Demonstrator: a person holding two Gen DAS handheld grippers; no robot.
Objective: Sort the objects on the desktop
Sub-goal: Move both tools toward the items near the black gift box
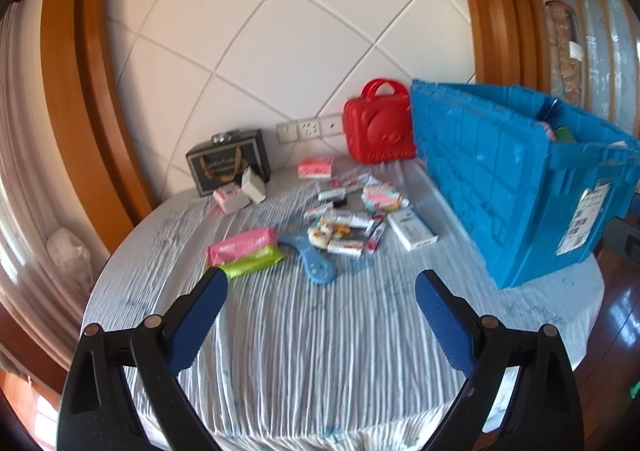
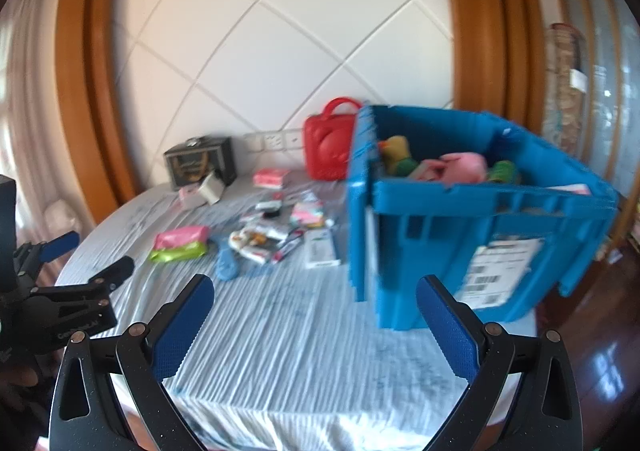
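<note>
Hovering tongs (image 1: 320,291), apparently empty

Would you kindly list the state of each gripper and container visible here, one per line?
left gripper: open, holding nothing.
right gripper: open, holding nothing.
blue crate: open-topped, upright on the table, with soft toys inside.
red case: closed, standing upright against the wall.
dark box: looks closed, upright near the wall.
</note>
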